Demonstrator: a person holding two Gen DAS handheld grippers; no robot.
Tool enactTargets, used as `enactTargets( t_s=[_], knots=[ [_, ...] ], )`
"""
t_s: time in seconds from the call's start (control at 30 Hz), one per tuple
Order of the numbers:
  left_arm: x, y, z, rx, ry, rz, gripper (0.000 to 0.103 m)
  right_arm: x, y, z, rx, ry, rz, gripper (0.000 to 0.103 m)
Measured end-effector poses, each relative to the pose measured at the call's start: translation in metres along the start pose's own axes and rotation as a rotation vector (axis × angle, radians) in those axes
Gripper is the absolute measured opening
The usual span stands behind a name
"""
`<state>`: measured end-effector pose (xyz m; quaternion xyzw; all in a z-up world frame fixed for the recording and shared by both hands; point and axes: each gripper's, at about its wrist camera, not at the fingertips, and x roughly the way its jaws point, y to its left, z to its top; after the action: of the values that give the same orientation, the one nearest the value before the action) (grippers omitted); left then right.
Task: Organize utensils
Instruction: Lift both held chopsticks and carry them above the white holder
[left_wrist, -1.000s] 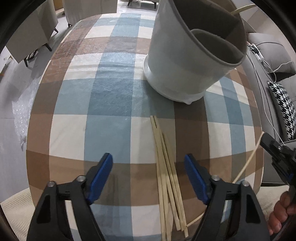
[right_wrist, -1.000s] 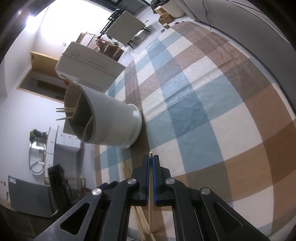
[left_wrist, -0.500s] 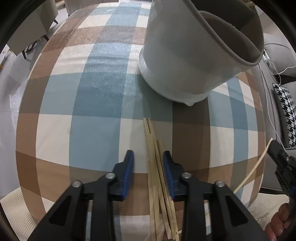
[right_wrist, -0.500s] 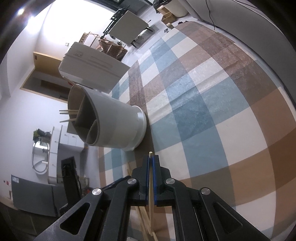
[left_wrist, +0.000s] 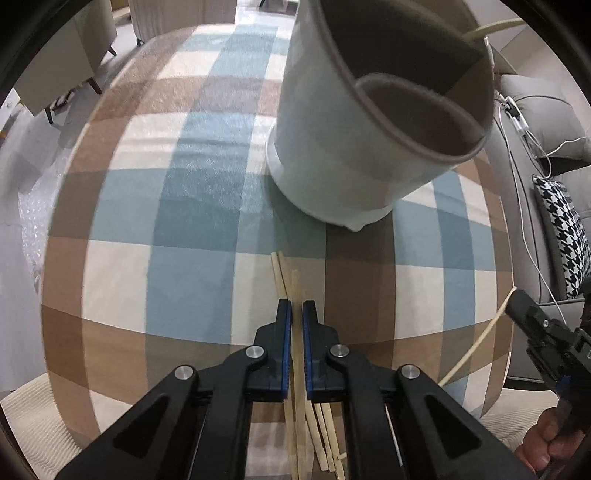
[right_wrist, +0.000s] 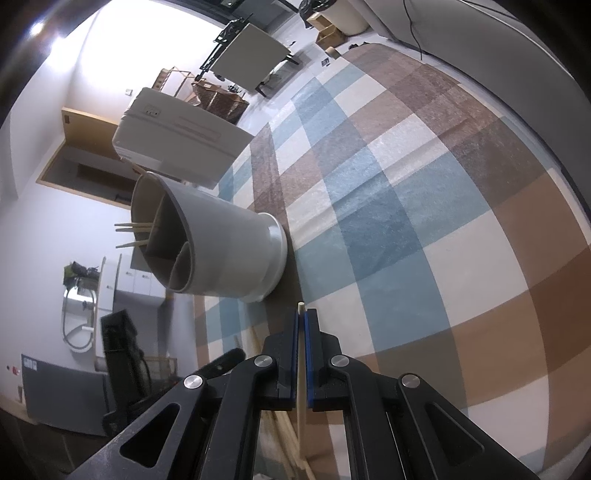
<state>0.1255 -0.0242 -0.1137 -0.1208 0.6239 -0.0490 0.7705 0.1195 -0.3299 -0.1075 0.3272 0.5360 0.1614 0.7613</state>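
The left gripper (left_wrist: 296, 314) is closed on one chopstick (left_wrist: 294, 286) from the pile of chopsticks (left_wrist: 325, 435) at the bottom centre of the left view. The right gripper (right_wrist: 304, 321) clamps another chopstick (right_wrist: 301, 373). These look light, stiff and thin, likely to pivot unless pinched near the middle. The gray holder (left_wrist: 369, 140) stands upper right, its rim and divider the only obstacle.

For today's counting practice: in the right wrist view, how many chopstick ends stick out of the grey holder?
3. The chopsticks poke out of the holder from its larger compartment, at the left of its rim: upper, middle, lower. Others may be hidden inside.
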Motion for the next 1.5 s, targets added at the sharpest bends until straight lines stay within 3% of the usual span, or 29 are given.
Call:
enactTargets(
  t_s=[0.33,0.6,1.1,1.5],
  knots=[
    [-0.053,-0.009,-0.012,0.061,-0.156,-0.036,0.001,-0.021,0.039,-0.016,-0.176,-0.061,0.003,0.002],
    [-0.079,-0.007,-0.027,0.098,-0.213,-0.058,0.001,-0.039,0.078,-0.043,-0.375,-0.13,-0.024,0.002],
    [-0.125,-0.009,-0.053,0.139,-0.283,-0.104,0.001,-0.073,0.091,-0.081,-0.432,-0.203,-0.07,0.001],
    [-0.162,-0.015,-0.056,0.138,-0.374,-0.152,0.001,-0.102,0.093,-0.089,-0.425,-0.284,-0.088,0.001]
  ],
)
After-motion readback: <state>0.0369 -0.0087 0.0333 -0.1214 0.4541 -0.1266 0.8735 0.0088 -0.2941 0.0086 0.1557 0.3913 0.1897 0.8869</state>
